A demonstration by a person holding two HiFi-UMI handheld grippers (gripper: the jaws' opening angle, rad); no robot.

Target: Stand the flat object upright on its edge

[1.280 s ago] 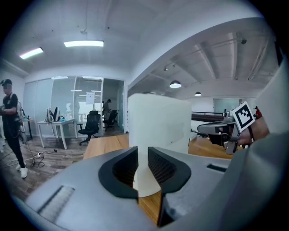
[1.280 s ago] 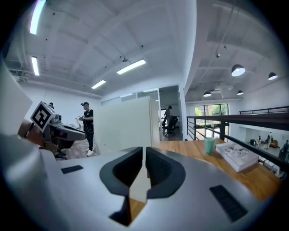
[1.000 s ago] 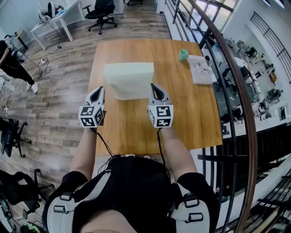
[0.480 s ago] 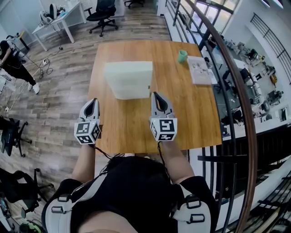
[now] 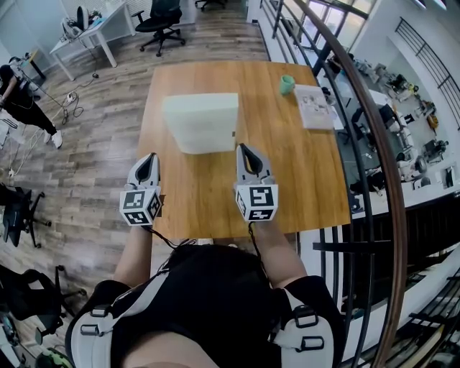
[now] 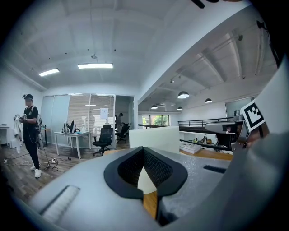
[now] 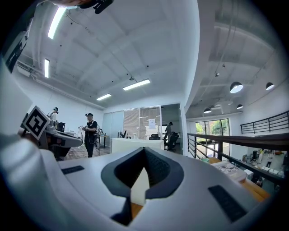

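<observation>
A thick white foam slab (image 5: 201, 122) stands upright on its edge on the wooden table (image 5: 208, 194), untouched. It also shows as a pale wall past the jaws in the left gripper view (image 6: 153, 137) and in the right gripper view (image 7: 135, 145). My left gripper (image 5: 148, 159) hovers near the table's left edge, short of the slab and shut on nothing. My right gripper (image 5: 244, 151) is just in front of the slab's right corner, also shut and empty. In both gripper views the jaws (image 6: 144, 151) (image 7: 145, 151) meet with nothing between them.
A green cup (image 5: 287, 85) and a white booklet (image 5: 315, 108) lie at the table's far right. A dark railing (image 5: 374, 136) runs along the right side. Office chairs (image 5: 159, 21) and a desk stand beyond the table; a person (image 5: 18, 93) is at the far left.
Both grippers have drawn back from the slab toward the person; the left one moved furthest, down and to the left. The slab has stayed standing.
</observation>
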